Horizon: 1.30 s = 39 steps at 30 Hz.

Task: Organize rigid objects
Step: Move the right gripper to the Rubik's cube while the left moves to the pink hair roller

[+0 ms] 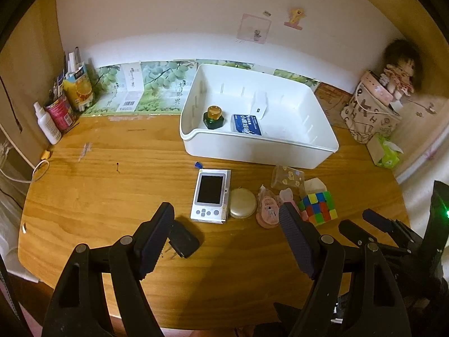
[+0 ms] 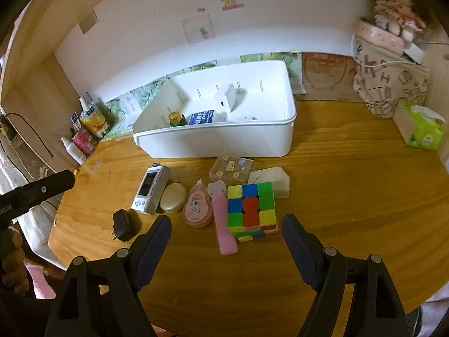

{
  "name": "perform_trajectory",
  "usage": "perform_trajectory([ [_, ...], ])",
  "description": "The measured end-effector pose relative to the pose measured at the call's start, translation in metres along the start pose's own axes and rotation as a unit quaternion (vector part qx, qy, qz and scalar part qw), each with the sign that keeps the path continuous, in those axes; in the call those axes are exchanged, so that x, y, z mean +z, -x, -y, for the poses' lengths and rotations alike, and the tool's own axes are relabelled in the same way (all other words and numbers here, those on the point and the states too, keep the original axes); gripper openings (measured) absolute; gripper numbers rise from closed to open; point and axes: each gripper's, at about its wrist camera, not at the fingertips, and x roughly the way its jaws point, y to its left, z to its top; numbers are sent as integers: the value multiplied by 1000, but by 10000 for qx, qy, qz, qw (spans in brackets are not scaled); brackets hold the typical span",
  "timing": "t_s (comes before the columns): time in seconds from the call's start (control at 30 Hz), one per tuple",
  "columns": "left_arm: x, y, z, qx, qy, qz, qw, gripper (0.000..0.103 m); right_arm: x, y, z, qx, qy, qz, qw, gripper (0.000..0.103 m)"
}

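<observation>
Currently both grippers hang above the near edge of the round-cornered wooden tabletop (image 1: 112,174), angled downward. Left gripper (image 1: 227,216): jaws spread wide, nothing between the pads. Right gripper (image 2: 226,224): jaws likewise spread wide and holding nothing; in its view the lower end of a pink fabric-covered stick (image 2: 224,224) lies on the table in the gap between the fingers, not touched.

White rectangular plastic bin (image 1: 252,147) sits at the back of the table. Inside it: a small green glass jar with an amber lid (image 1: 213,116), a blue-and-white box (image 1: 247,125) beside it, and a white charger block (image 1: 259,104) propped against the far wall.

Loose items lie in a row in front of the bin, from left to right in the left wrist view: a black plug adapter (image 1: 183,238) just beside the left finger, a silver handheld game device with a dark screen (image 1: 210,195), a round cream-coloured compact (image 1: 242,203) touching the device's side, a pink correction-tape dispenser (image 1: 266,207), and a multicoloured puzzle cube (image 1: 318,205). Behind the cube are a clear plastic box with yellow stickers (image 1: 287,177) and a white angular block (image 2: 273,181).

Green tissue pack (image 2: 423,133) stands at the far right edge, well apart from the row.
</observation>
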Motion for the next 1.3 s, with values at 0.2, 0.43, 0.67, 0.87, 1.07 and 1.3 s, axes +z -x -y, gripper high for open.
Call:
perform_trajectory([
  [0.2,-1,-8,6,157,235,-94,9996,80,14,-24,12,47,130,-433,9990,81],
  [0.43,-6,-23,14,282,410,-330,9982,80,24,-52,25,245,204,-966,9948,81],
  [0.67,-17,-47,22,401,564,-792,9944,80,22,-78,30,539,267,-1593,9854,81],
  [0.87,-21,-69,29,438,709,-1216,9891,80,21,-93,31,622,460,-1922,9783,81],
  [1.07,-23,-98,37,351,938,-1725,9799,80,24,-104,34,710,646,-2088,9732,81],
  [1.3,-17,-124,55,299,975,-2068,9730,80,29,-108,39,923,872,-2176,9677,73],
])
